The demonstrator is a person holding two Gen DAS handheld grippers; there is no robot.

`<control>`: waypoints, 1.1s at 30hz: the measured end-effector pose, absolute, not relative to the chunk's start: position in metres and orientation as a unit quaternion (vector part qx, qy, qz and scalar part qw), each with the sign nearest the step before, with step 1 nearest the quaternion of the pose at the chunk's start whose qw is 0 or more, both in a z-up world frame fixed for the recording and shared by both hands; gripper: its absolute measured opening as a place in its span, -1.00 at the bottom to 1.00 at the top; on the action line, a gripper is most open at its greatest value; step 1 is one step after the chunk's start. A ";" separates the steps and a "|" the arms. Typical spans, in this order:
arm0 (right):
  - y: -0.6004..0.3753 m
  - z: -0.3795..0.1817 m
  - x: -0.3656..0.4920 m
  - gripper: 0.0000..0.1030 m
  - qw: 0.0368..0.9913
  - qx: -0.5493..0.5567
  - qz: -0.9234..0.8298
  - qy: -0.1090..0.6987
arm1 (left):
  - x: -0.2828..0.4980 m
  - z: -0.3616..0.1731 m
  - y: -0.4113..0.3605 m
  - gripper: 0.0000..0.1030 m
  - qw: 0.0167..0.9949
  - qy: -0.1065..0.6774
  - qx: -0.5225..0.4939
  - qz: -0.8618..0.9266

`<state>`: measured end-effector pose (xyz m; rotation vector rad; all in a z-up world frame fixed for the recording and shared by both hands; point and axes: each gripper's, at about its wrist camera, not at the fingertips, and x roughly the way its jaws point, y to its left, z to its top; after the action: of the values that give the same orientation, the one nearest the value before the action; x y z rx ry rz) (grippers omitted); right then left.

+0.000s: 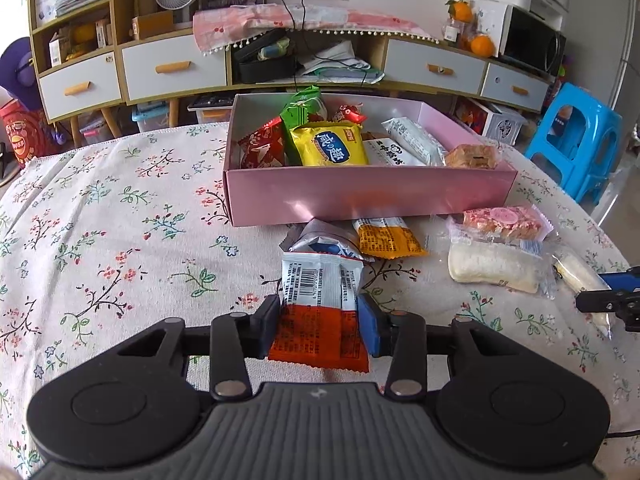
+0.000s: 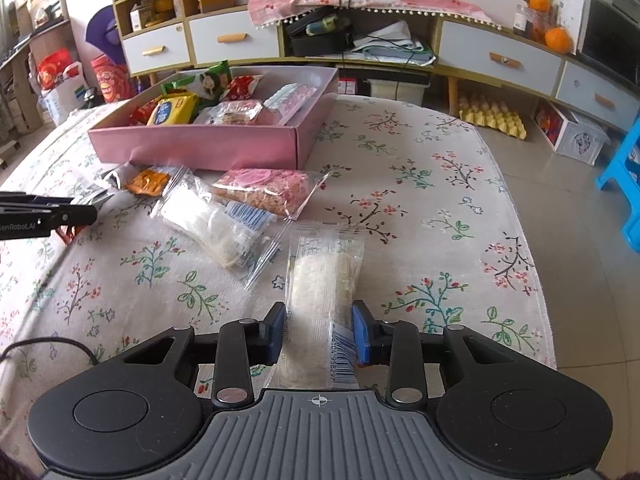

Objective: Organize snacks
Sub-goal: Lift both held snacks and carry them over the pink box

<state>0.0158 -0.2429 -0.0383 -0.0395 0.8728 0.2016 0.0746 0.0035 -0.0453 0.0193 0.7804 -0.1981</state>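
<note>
A pink box (image 1: 360, 200) (image 2: 192, 146) holding several wrapped snacks stands on the floral tablecloth. In the left wrist view my left gripper (image 1: 318, 320) is shut on a white and red snack packet (image 1: 320, 300), whose blue pads press its sides. In the right wrist view my right gripper (image 2: 318, 332) is shut on a long clear-wrapped white snack bar (image 2: 324, 276). Loose on the cloth before the box lie an orange packet (image 1: 388, 236) (image 2: 148, 181), a silver and blue packet (image 1: 324, 240), a pink crispy bar (image 1: 504, 222) (image 2: 268, 190) and a white cake in clear wrap (image 1: 492, 266) (image 2: 216, 228).
The table's right edge (image 2: 532, 264) drops to a tiled floor with a blue plastic stool (image 1: 576, 148). A low cabinet (image 1: 280, 64) with drawers runs behind the table. The other gripper shows at the frame edge in each view: right gripper (image 1: 612, 300), left gripper (image 2: 48, 216).
</note>
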 end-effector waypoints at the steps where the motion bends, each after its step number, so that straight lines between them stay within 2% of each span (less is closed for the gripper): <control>1: -0.244 -0.037 0.016 -0.38 0.901 -0.016 0.096 0.422 | 0.074 -0.044 0.004 -0.26 0.920 0.380 0.008 -0.097; 21: -0.255 -0.003 0.028 -0.38 0.912 0.042 0.070 0.401 | 0.077 -0.020 0.006 -0.27 0.930 0.353 -0.040 -0.099; 33: -0.232 0.028 0.062 -0.38 0.916 0.120 0.081 0.375 | 0.097 0.001 0.005 -0.27 0.938 0.328 -0.081 -0.083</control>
<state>0.0625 -0.2323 0.0284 0.2470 0.7718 0.1670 0.0971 0.0049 0.0014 -0.1648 0.6700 -0.1689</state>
